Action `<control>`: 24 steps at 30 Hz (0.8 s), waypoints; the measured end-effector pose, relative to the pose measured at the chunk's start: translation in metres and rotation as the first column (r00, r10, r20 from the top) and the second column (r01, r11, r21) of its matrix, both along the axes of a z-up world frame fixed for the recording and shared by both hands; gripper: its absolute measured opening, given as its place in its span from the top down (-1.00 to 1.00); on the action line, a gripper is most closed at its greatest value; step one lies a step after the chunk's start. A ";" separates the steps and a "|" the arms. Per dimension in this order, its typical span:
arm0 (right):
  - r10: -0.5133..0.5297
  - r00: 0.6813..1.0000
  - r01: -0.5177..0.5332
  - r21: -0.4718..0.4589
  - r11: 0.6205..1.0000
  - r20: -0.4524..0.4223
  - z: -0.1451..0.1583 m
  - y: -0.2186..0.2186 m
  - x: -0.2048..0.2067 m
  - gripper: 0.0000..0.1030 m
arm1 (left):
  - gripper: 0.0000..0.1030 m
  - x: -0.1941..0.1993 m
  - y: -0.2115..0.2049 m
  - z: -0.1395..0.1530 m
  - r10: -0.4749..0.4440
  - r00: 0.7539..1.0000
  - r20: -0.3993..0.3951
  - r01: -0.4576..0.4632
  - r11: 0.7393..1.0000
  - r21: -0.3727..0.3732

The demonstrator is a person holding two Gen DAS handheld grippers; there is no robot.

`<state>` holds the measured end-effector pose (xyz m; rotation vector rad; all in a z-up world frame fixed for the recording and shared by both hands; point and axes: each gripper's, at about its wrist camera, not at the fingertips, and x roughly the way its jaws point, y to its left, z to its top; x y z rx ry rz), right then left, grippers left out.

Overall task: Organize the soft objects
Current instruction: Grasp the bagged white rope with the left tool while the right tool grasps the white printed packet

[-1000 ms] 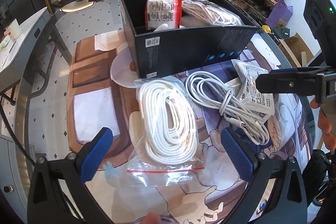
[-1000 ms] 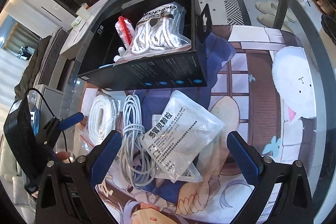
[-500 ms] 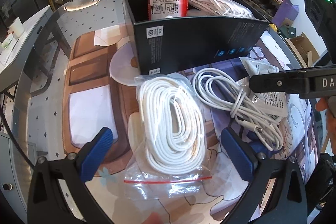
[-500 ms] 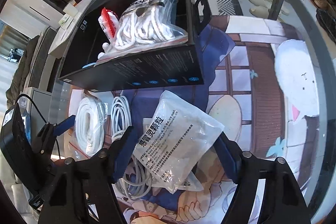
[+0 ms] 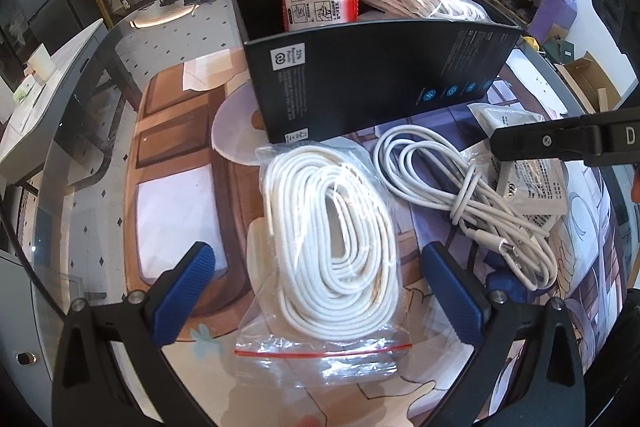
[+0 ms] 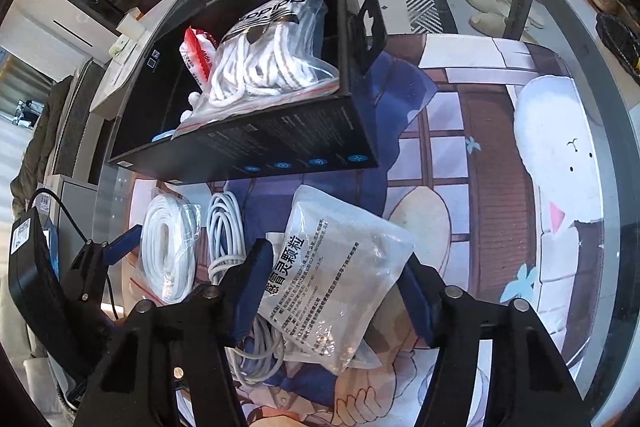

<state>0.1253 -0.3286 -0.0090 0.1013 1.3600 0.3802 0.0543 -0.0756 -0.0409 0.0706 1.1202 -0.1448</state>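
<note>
Right hand-held gripper (image 6: 336, 291) narrowed around medicine pouch (image 6: 336, 283); contact hidden.

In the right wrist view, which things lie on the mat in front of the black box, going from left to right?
Bagged white rope → loose white cable → medicine packet, between the right gripper's fingers.

The bagged rope coil (image 5: 332, 247) is positioned before the box (image 5: 372, 83); the loose cable (image 5: 460, 199) lies to its right, beside the sachet bag (image 6: 336, 283).

Clear packet (image 6: 338, 283) printed with Chinese "感冒灵颗粒". Black box (image 5: 372, 87) label reads "32% Recycled Plastic". Bag in box (image 6: 276, 55) shows "popipp".
</note>
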 end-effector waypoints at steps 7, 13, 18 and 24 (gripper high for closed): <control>0.004 1.000 -0.004 0.004 1.000 0.010 0.005 -0.011 -0.004 -0.01 | -0.97 0.002 -0.002 0.001 0.008 1.000 -0.010 -0.008 1.000 0.001; -0.005 1.000 0.005 0.012 1.000 0.019 0.009 -0.023 -0.005 0.13 | -0.37 -0.001 0.003 0.009 0.040 0.999 -0.002 -0.040 0.999 0.004; -0.007 1.000 0.006 0.026 1.000 0.030 0.015 -0.031 -0.007 0.67 | 0.09 -0.004 0.004 0.014 0.042 0.999 -0.007 -0.042 0.999 0.010; 0.006 0.999 -0.007 0.028 1.000 0.033 0.018 -0.035 -0.009 0.72 | 0.31 -0.005 0.006 0.016 0.047 0.999 -0.024 -0.047 0.999 0.006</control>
